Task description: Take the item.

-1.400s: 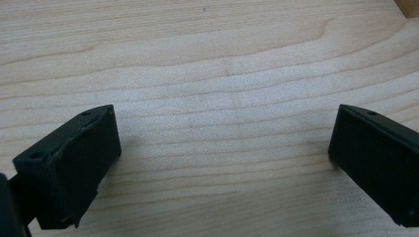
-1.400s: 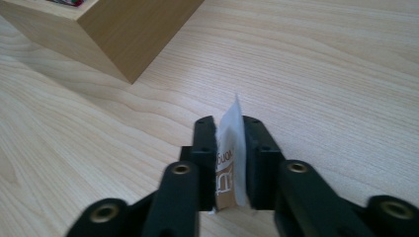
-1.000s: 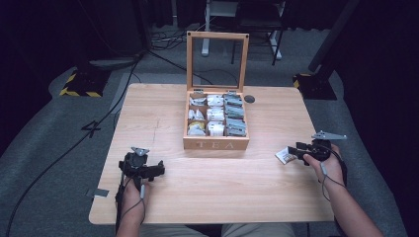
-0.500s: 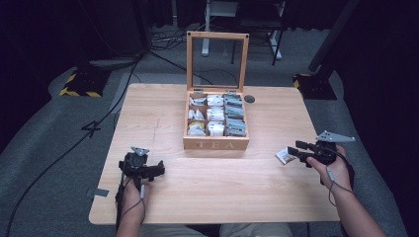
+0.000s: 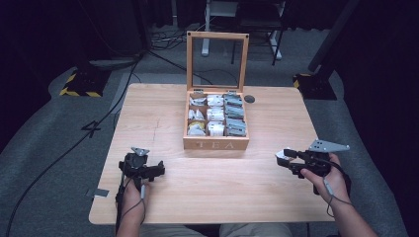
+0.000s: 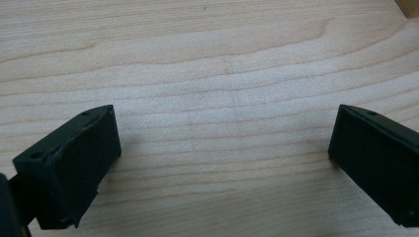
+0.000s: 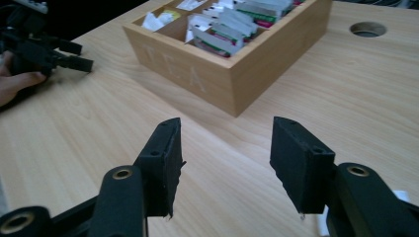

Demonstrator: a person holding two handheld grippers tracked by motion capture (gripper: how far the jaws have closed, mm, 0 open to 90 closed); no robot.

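Reading "TEA" on wooden box (image 5: pixel 216 144), both tongs empty

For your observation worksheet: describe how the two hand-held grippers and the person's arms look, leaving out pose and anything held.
Both are black, two-jawed tools. The left hand-held gripper trails a thin dark cable along the forearm; its jaws are blocky black pads with small screw holes. The right hand-held gripper carries a grey three-cornered plate on top, with brass-coloured pivot rings at the jaw arms. No sleeves cover the forearms.
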